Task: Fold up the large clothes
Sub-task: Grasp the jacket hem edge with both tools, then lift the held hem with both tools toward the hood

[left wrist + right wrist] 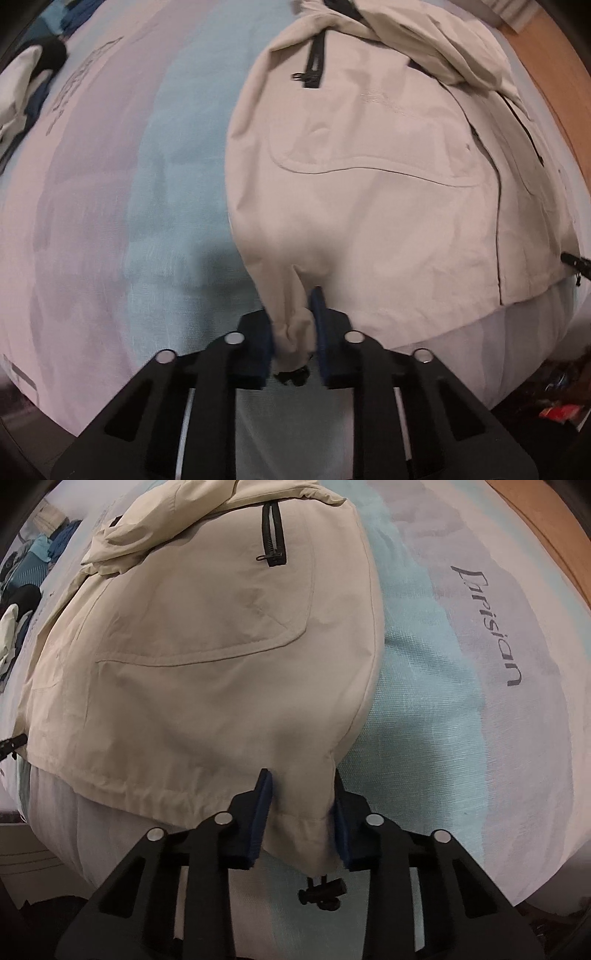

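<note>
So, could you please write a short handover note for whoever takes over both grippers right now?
Left gripper: shut on the jacket at its left hem corner.
Right gripper: shut on the same jacket at its right hem corner, the cord toggle hanging below.
The beige jacket lies front-up on the bedspread, sleeves already folded in, hood bunched at the far end.
Left: probably lift the hem and carry it toward the hood to fold the body in half, then release and smooth.
Other clothes sit piled at the bed's far corner.
</note>
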Motion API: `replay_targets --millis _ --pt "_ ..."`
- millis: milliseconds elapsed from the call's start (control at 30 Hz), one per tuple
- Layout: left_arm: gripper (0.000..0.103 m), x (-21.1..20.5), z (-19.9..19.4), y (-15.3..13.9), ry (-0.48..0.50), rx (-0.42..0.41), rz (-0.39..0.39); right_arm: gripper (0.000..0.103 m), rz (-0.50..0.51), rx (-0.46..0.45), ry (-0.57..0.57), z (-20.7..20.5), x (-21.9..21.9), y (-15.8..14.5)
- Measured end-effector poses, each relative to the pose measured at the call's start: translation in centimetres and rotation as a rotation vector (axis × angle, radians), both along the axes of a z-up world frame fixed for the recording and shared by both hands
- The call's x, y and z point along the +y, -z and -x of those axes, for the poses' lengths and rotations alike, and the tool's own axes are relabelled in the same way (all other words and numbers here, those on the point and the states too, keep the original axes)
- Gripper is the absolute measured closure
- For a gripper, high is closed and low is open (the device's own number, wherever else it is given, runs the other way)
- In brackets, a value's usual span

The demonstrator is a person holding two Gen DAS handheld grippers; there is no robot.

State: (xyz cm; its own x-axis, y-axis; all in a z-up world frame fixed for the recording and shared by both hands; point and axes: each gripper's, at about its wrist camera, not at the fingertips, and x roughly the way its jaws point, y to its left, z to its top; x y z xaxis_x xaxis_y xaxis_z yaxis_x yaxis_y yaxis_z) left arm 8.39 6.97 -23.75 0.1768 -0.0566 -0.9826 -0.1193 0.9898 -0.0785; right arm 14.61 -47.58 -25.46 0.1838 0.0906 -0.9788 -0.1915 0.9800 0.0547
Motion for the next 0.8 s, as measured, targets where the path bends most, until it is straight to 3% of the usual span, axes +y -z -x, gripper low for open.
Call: replay_targets --millis 300,500,733,800 --pt "0.092 -0.3 0.3 -1.5 0.038 0.009 0.016 0.073 -0.006 0.023 0.024 -0.7 0.0 0.5" --pt "0.091 -0.2 0.7 -1.8 0.044 0.009 0.023 0.069 -0.045 0.056 0.101 -1.5 -1.0 1.0" --pt "0.091 -0.4 -0.2 -1.1 0.026 0.003 0.047 0.07 -0.051 0.124 0.132 -2.7 -1.8 1.2" --pt "0.091 -0.5 -0.2 -1.3 0.031 0.0 0.045 0.075 -0.035 0.13 0.121 -3.1 -1.7 0.9"
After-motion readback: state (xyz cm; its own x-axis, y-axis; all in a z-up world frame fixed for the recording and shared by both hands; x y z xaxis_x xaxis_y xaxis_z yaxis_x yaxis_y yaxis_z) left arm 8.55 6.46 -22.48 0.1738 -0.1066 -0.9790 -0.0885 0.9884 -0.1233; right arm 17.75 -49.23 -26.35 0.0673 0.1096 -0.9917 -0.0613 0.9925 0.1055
